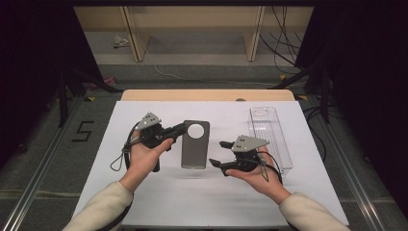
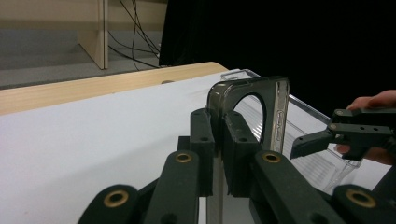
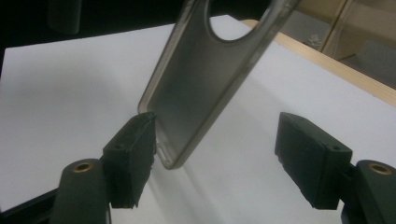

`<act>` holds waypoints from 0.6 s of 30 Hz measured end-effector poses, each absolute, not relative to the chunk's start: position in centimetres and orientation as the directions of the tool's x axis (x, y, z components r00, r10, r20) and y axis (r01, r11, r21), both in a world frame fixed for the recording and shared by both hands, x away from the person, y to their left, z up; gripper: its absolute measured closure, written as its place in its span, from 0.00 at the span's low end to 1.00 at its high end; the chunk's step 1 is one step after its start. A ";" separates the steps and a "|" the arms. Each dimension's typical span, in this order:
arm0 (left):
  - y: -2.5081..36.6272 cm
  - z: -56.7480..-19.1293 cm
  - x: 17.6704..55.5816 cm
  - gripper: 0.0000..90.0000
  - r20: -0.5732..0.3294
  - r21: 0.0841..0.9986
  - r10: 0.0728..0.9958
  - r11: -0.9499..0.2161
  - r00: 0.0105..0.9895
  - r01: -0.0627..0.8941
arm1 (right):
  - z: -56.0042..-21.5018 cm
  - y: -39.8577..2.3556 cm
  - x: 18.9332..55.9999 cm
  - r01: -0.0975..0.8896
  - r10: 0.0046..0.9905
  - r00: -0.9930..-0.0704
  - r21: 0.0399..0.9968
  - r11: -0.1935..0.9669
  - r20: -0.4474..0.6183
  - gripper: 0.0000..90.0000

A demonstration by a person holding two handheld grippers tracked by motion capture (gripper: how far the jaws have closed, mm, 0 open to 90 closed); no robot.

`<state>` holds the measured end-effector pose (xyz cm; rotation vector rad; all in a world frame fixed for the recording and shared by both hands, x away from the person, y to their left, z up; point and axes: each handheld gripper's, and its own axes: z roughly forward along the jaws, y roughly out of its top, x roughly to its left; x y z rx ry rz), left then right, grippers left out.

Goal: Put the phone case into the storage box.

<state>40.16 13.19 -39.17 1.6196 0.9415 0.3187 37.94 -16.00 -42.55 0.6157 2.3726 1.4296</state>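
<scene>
A smoky translucent phone case (image 1: 195,147) with a round camera hole hangs just above the white sheet. My left gripper (image 1: 182,128) is shut on its upper left edge. In the left gripper view the jaws (image 2: 219,140) pinch the case (image 2: 276,109) edge-on. My right gripper (image 1: 217,153) stands open just right of the case, jaws pointing at its lower right side. In the right gripper view the case (image 3: 205,79) slants down between the wide-apart pads (image 3: 133,149), its lower corner close to the left one. The right gripper (image 2: 327,137) is also in the left gripper view.
A clear plastic tray (image 1: 270,137) lies lengthwise at the right of the white sheet (image 1: 144,202). The wooden table edge (image 1: 207,95) runs along the back. Dark stands and cables surround the table.
</scene>
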 end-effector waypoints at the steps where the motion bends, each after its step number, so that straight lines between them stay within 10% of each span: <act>1: 13.1 -39.3 40.0 0.93 -0.276 0.921 0.713 0.004 0.645 0.390 | -42.6 -16.1 38.0 0.207 0.512 -0.859 0.890 0.406 -0.034 0.34; 18: 11.6 -39.8 39.1 0.93 -0.252 0.929 0.690 -0.025 0.678 0.370 | -42.0 -16.9 38.5 0.225 0.575 -0.818 0.922 0.315 0.003 0.38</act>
